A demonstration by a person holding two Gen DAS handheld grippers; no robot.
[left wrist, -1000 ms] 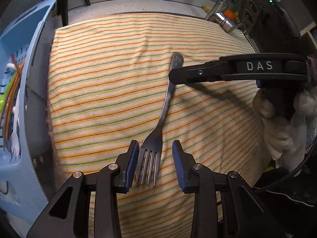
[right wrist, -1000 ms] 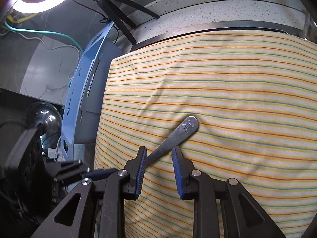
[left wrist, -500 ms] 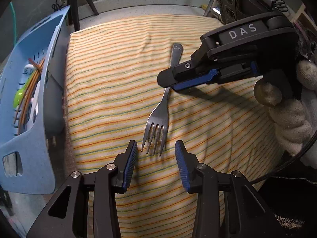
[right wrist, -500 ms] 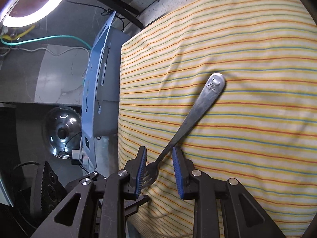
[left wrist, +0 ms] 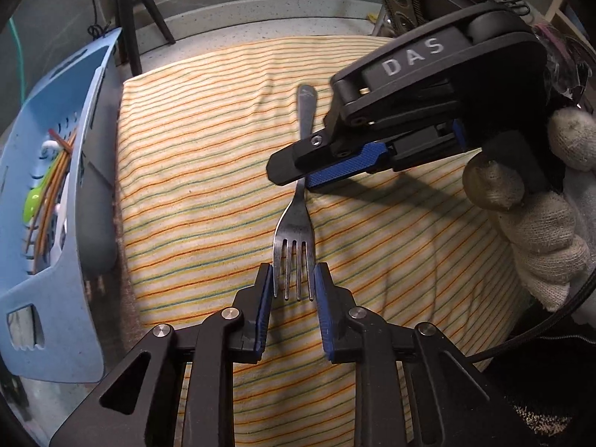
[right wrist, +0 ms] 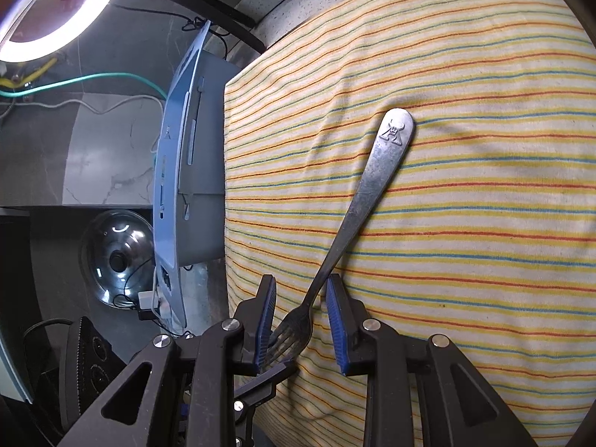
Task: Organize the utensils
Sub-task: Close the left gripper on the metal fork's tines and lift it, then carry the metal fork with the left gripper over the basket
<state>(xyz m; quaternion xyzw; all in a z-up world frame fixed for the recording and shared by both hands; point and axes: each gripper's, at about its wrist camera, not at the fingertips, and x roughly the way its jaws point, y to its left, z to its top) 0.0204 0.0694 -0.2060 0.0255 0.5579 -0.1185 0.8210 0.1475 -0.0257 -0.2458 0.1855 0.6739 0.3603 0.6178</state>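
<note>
A steel fork [left wrist: 295, 219] lies on the striped cloth [left wrist: 193, 186], tines toward me in the left wrist view. My left gripper [left wrist: 293, 279] has its blue pads against the tines on both sides. My right gripper [left wrist: 298, 171] reaches in from the right, over the fork's neck. In the right wrist view the right gripper [right wrist: 301, 300] is open, its jaws on either side of the fork [right wrist: 368, 182] neck without touching it. The fork's handle end lies further out on the cloth [right wrist: 484, 223].
A light blue basket [left wrist: 48, 201] stands at the cloth's left edge with a green spoon [left wrist: 32, 201] and several thin sticks in it. The basket also shows in the right wrist view [right wrist: 178, 171]. A tripod [left wrist: 130, 11] stands behind. A glass lid [right wrist: 115, 257] lies below the table.
My left gripper has moved forward and narrowed until its pads meet the fork's tines. My right gripper has slid along the handle to the fork's neck.
</note>
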